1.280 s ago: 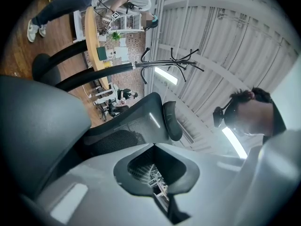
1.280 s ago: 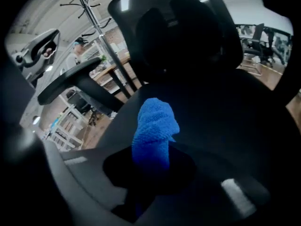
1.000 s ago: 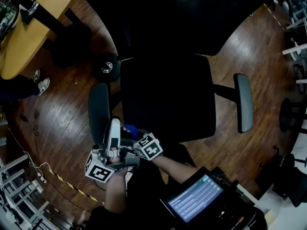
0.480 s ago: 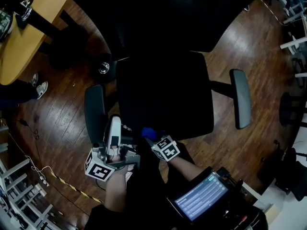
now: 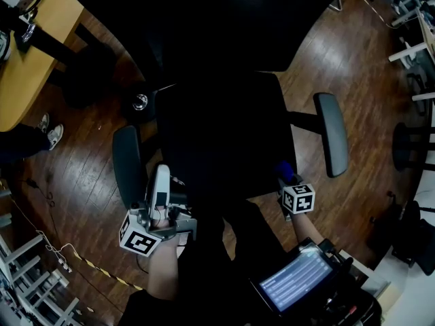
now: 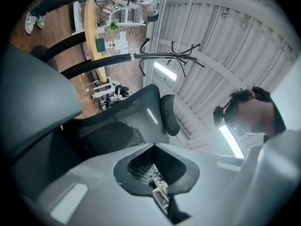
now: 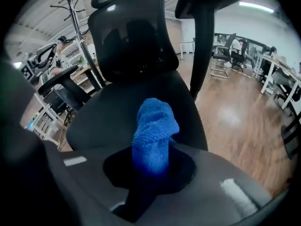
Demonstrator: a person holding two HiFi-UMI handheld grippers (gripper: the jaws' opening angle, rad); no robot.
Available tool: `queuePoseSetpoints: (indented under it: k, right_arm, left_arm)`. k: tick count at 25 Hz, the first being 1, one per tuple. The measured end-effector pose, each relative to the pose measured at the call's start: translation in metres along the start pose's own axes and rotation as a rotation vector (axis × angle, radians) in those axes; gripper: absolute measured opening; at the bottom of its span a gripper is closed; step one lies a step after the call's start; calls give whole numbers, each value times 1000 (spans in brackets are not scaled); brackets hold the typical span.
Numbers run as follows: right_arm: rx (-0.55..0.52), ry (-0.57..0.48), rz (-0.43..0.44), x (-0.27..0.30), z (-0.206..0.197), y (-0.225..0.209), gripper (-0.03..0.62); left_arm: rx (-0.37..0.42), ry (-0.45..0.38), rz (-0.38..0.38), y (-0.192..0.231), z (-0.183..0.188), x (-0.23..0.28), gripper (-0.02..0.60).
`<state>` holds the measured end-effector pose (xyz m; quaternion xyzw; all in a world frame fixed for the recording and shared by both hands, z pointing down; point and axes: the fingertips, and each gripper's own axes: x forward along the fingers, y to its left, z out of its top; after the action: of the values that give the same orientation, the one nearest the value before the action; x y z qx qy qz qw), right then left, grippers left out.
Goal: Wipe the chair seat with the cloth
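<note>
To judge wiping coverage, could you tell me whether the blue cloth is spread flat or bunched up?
Bunched: the cloth stands as a wad from the right gripper.

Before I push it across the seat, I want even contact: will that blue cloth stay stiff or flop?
Probably floppy: the blue cloth stands bunched in the right gripper, its tip curling over. Its fuzzy pile suggests it is light and would drag rather than slip on the chair seat. It will likely crumple when pushed.
</note>
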<state>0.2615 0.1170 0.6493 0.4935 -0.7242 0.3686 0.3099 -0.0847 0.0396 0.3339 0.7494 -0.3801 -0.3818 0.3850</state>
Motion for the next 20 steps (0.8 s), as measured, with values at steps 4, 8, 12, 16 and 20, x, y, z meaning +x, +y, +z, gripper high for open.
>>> queuePoseSetpoints:
  k: [4,8,12,16,20]
  right_arm:
    - [11,2,-28,0,0,-3,49]
    - [16,-81,-38,0,34,5,49]
    - [-35,-140,95,52,118,56,49]
    - [-164,-164,273,120,210,157,49]
    - [-252,-159,382,173,265,241,49]
  left_arm:
    - [-1,-5,-1,-3,-2,0,-8]
    - [2,-19,-6,-6,2,-2,-8]
    - [8,-39,-2,0,8,-5,-8]
    - [6,-59,19,8,14,-9,-8]
    - [-12,-79,36,16,18,-7,-8]
